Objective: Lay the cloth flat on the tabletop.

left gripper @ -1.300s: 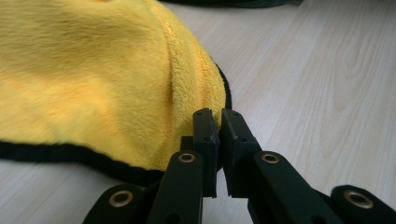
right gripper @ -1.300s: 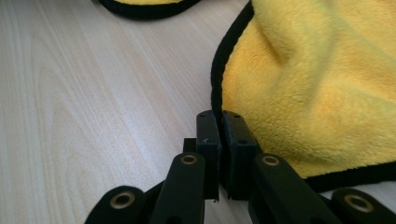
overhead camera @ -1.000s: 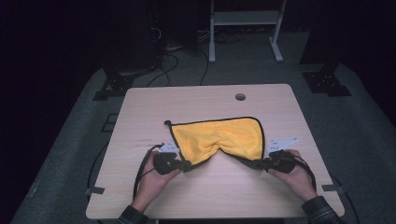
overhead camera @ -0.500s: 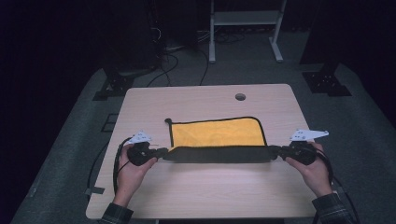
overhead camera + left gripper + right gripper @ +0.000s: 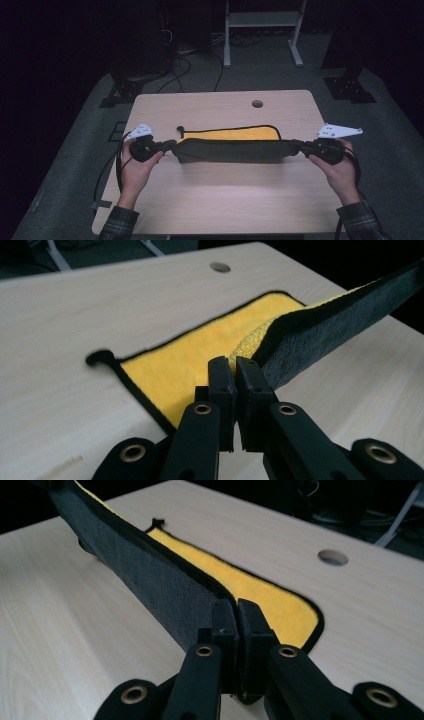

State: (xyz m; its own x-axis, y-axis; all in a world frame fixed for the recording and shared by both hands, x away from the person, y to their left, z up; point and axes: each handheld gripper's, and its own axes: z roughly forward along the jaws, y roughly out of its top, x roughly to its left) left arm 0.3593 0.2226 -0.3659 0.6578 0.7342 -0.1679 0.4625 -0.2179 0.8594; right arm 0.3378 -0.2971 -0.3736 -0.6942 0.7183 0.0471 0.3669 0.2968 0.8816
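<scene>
High view: left gripper (image 5: 170, 145) and right gripper (image 5: 296, 146) each pinch a near corner of the cloth (image 5: 232, 149), held taut between them above the table (image 5: 210, 200); looks like a fold toward the far edge, grey underside facing the camera, yellow face lying flat behind. Long axis runs left-right across the table, parallel to its near edge.

Left gripper view: jaws clamped tight on the cloth's corner (image 5: 280, 347), grey side up, edge stretching away up-right. Hanging loop (image 5: 98, 358) lies on the wood at the far corner.

Right gripper view: jaws closed on the other corner (image 5: 165, 587), lifted edge running to upper left; yellow part flat near the table hole (image 5: 333, 557).
</scene>
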